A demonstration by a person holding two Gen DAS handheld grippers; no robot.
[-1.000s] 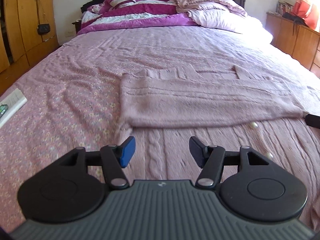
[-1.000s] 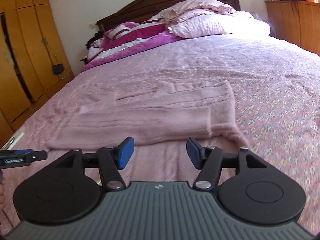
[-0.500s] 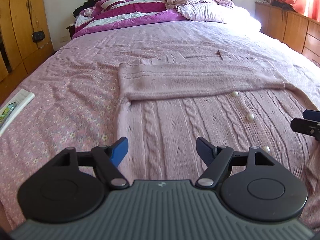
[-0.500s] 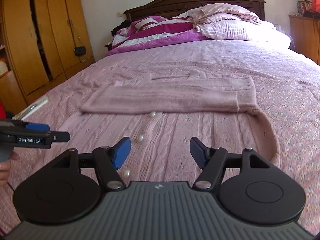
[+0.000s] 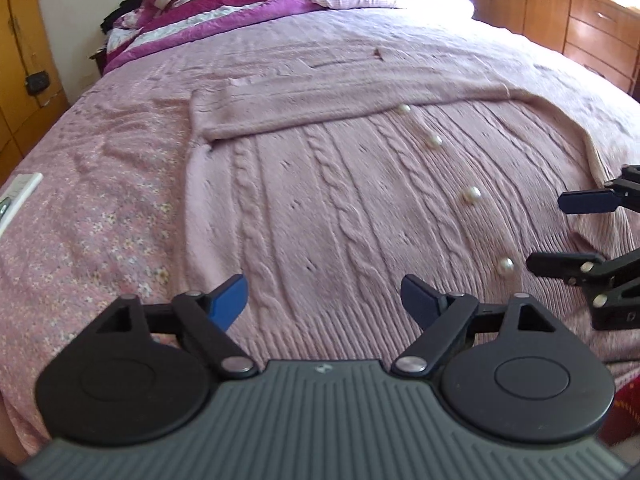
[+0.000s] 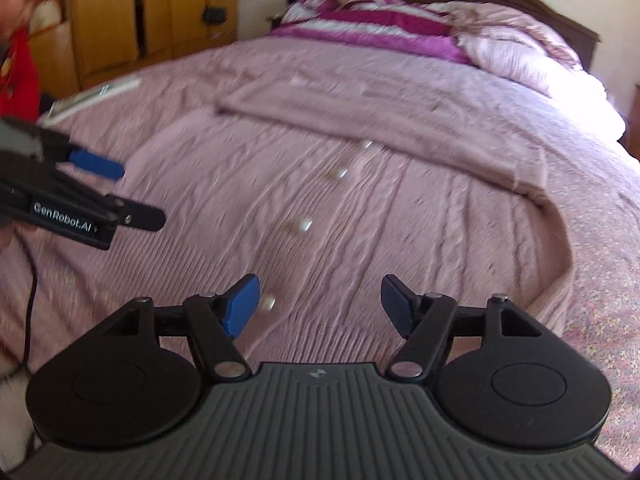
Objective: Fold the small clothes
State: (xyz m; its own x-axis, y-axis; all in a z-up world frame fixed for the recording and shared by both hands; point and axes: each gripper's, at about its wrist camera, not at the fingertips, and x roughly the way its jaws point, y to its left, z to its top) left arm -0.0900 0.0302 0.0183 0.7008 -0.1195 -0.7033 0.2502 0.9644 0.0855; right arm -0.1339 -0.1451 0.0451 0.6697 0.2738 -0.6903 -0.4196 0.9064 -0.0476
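Left hand-held gripper (image 5: 323,299) and right hand-held gripper (image 6: 320,306) above pink cardigan (image 5: 360,208) on bed (image 5: 100,208), jaws just opening wide, empty

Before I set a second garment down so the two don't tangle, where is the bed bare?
Free: the floral bedspread between the cardigan's left edge and the booklet, and the stretch between the folded sleeves and the quilts. Crowded: the near edge, where both open grippers hover over the cardigan's hem.

The cardigan (image 5: 340,184) is pale pink cable knit with pearl buttons (image 5: 472,194); the bedsheet (image 5: 100,208) is pink, flowered; pads (image 5: 230,300) blue.
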